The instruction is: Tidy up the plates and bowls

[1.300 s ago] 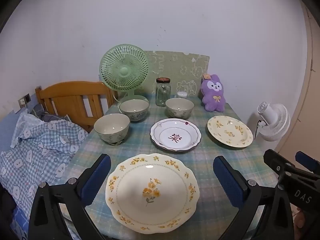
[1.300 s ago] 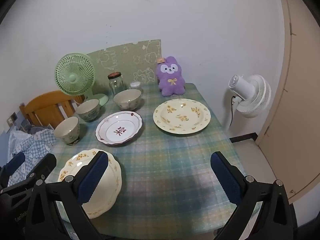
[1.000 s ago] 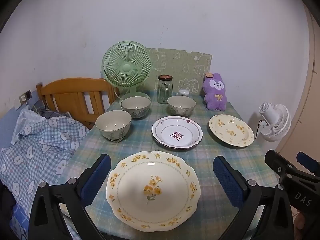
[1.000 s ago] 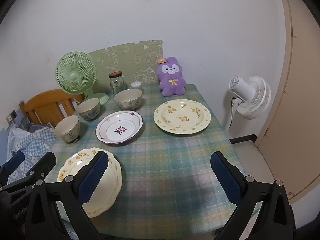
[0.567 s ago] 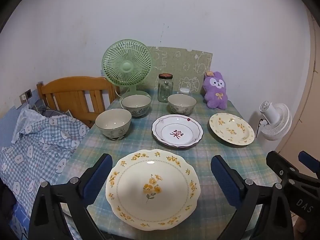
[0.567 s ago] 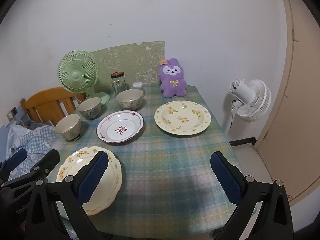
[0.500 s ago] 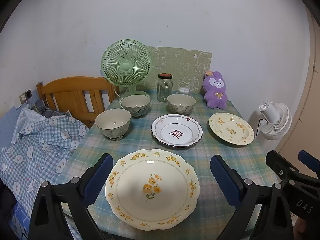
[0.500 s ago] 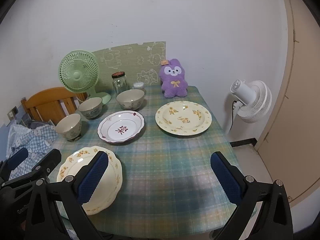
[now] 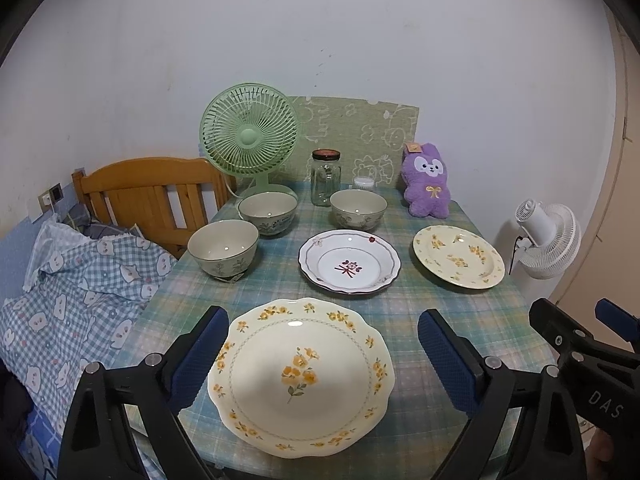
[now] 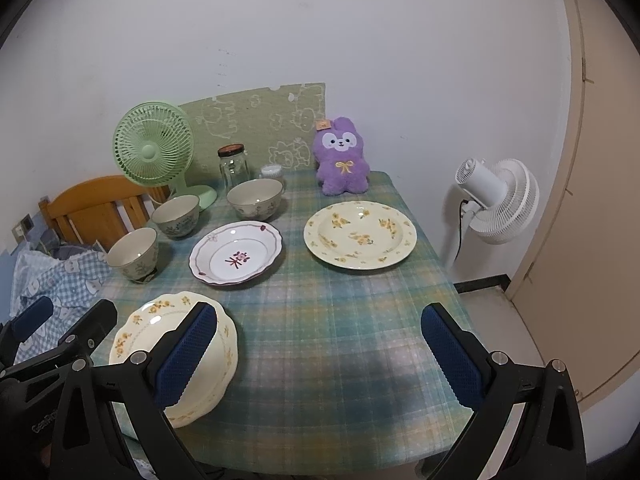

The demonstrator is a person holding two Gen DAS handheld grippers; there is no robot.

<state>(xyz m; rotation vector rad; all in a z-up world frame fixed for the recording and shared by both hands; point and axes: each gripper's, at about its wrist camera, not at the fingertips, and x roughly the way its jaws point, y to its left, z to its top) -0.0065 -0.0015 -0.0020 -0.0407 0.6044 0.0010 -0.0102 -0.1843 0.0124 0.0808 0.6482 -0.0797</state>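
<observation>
A cream scalloped plate with yellow flowers (image 9: 300, 372) lies at the table's near edge, between the spread fingers of my open, empty left gripper (image 9: 322, 354); it also shows in the right wrist view (image 10: 224, 344). A white plate with a maroon rim (image 9: 349, 266) sits mid-table, and a round yellow-flower plate (image 9: 458, 256) lies to its right. Three beige bowls stand behind: near left (image 9: 223, 248), far left (image 9: 268, 212), and far middle (image 9: 358, 209). My right gripper (image 10: 320, 348) is open and empty over the near right of the table.
A green desk fan (image 9: 250, 136), a glass jar (image 9: 326, 178) and a purple plush rabbit (image 9: 426, 186) stand along the back wall. A wooden chair (image 9: 148, 192) and checked bedding (image 9: 80, 292) are at the left. A white floor fan (image 10: 496, 200) stands right of the table (image 10: 340, 320).
Both grippers have drifted slightly back and up, so the table sits a bit lower in view. The plates and bowls have not moved.
</observation>
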